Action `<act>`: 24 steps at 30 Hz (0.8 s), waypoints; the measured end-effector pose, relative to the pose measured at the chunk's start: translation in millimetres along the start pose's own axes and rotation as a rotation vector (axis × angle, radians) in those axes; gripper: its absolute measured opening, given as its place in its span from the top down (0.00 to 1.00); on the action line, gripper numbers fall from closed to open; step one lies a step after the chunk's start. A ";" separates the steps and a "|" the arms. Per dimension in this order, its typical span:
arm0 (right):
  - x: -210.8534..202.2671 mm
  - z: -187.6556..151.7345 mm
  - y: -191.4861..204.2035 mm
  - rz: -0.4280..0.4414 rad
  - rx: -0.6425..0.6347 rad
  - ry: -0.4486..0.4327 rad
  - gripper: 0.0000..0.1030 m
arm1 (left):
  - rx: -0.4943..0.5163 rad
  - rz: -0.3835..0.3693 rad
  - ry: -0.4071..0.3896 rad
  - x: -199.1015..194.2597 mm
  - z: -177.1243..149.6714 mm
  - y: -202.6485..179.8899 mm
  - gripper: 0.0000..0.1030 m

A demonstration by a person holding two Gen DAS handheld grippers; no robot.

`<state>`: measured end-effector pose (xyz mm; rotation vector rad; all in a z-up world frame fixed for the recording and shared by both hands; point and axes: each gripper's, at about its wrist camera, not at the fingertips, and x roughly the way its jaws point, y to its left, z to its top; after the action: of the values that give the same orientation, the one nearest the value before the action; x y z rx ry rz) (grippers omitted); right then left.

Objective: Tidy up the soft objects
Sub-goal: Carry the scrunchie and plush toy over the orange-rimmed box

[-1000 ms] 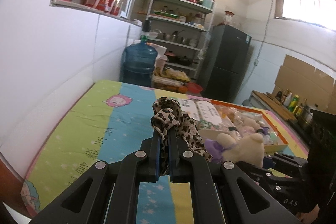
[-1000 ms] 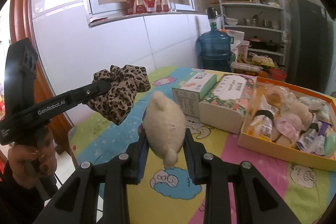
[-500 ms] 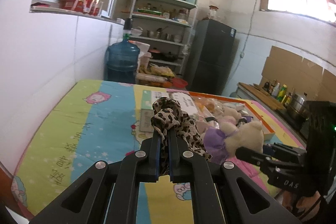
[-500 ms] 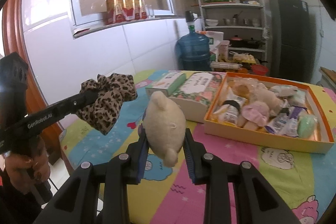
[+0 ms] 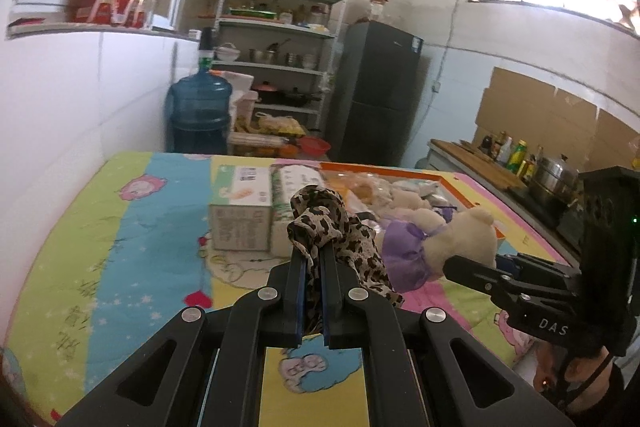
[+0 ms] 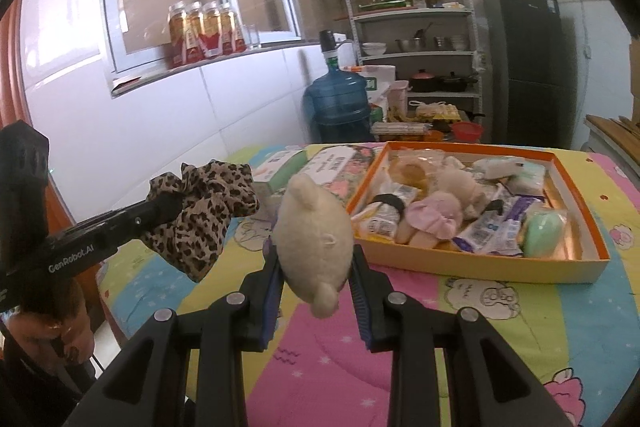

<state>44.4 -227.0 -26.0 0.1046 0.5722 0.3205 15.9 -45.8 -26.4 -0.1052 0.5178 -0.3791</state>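
So, your left gripper (image 5: 314, 263) is squeezed nearly all the way closed on the leopard-print scrunchie (image 5: 332, 227), and the fabric bunches up above the tips and spills down the right side. You can see the same scrunchie (image 6: 204, 211) from the right wrist view, held up off the table. Your right gripper (image 6: 316, 267) stands partly open, pads pressed on both sides of the cream plush bear (image 6: 314, 239), which hangs head-up between them, also in the air.

Under both is the table with its cartoon cloth (image 6: 320, 359) in yellow, pink, blue and green. Two tissue boxes (image 5: 240, 211) sit side by side near the middle, and just right of them the orange tray (image 6: 576, 267) is packed with small plush toys and wrapped packets. Behind the table you've got a blue water jug (image 6: 338, 107), a metal shelf rack (image 6: 416, 27) full of pots and bowls, and a dark fridge (image 6: 524, 67). Bottles (image 6: 204, 31) line the window ledge on the left wall.
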 end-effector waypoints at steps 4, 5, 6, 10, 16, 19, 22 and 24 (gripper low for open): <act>-6.2 0.1 -15.3 -0.025 0.022 -0.013 0.69 | 0.028 -0.032 0.016 15.4 5.6 -17.3 0.95; -7.8 0.4 -20.4 -0.033 0.030 -0.016 0.69 | 0.032 -0.038 0.018 18.2 7.6 -19.1 0.95; -8.6 0.7 -24.2 -0.040 0.036 -0.019 0.69 | 0.037 -0.045 0.021 21.6 8.4 -22.6 0.95; -12.4 2.4 -43.6 -0.067 0.060 -0.028 0.69 | 0.055 -0.074 0.036 36.7 14.3 -35.9 0.95; -15.0 6.0 -68.1 -0.100 0.089 -0.045 0.69 | 0.073 -0.102 0.047 59.3 25.0 -53.2 0.95; -15.5 7.7 -81.2 -0.116 0.103 -0.052 0.69 | 0.079 -0.115 0.046 70.8 32.1 -62.1 0.95; -16.1 10.6 -96.7 -0.130 0.114 -0.060 0.69 | 0.083 -0.127 0.044 83.7 38.4 -71.0 0.95; -16.4 12.8 -104.7 -0.138 0.117 -0.066 0.69 | 0.081 -0.134 0.045 92.0 40.8 -75.6 0.95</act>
<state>66.5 -331.4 -26.2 0.1865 0.5298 0.1487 85.3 -150.5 -19.2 -0.0533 0.5403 -0.5339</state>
